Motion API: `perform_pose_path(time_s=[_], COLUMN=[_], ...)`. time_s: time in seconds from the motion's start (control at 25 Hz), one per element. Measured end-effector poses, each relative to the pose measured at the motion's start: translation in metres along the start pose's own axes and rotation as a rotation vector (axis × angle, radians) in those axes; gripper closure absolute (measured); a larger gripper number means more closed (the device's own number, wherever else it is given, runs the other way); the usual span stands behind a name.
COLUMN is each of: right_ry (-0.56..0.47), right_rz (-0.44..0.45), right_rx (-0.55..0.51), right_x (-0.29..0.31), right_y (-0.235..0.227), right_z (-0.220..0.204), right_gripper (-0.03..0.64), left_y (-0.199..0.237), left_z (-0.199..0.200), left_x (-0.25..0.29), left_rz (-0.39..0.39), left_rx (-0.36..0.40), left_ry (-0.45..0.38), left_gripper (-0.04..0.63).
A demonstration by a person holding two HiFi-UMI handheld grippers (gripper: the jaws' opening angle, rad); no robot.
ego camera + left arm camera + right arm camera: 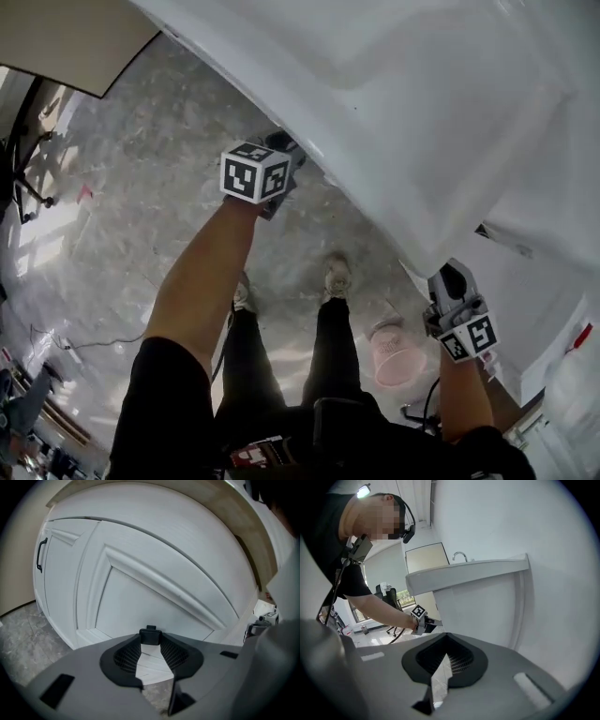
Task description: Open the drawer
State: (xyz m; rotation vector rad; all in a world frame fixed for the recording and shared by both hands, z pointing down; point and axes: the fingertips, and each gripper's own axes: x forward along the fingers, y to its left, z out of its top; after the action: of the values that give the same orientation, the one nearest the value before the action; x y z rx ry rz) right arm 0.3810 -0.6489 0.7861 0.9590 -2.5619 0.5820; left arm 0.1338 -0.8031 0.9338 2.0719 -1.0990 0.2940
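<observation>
L tongs [151, 645] half closed, tips pinching black handle [150, 634] at their 12 o'clock on white drawer [154, 588]; R tongs [442, 651] shut, empty. Risk: shallow tip grip slips off handle if pull's off-axis

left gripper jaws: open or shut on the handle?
Shut on the black handle: in the left gripper view, the jaw tips of the left gripper press against its two sides.
</observation>
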Motion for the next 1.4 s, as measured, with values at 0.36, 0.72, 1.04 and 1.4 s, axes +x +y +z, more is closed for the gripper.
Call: perform_pose_path(time_s=[0.36, 0.72, 1.04, 1.4], right_ry=[0.017, 0.012, 0.005, -0.005], right_rz=[-0.035, -0.047, -0.045, -0.04], right_rx=[0.004, 0.0, -0.015, -0.025], right_x=[0.007, 0.005, 0.002, 0.004], right_y=[0.004, 0.0, 0.007, 0.019], right_z=[0.005, 0.007, 0.009, 0.01], right_gripper=[0.623, 0.623, 0.623, 0.623], left_y=[0.001, 0.004, 0.006, 0.009], left_z=[-0.005, -0.009, -0.022, -0.035], left_x=[-0.009, -0.015, -0.037, -0.055], left_rz=[0.009, 0.023, 0.027, 0.037], left_rx=[0.027, 0.021, 0.019, 0.016], left_ry=[-0.001, 0.009, 0.024, 0.032], left_gripper=[0.468, 0.471, 0.471, 0.47])
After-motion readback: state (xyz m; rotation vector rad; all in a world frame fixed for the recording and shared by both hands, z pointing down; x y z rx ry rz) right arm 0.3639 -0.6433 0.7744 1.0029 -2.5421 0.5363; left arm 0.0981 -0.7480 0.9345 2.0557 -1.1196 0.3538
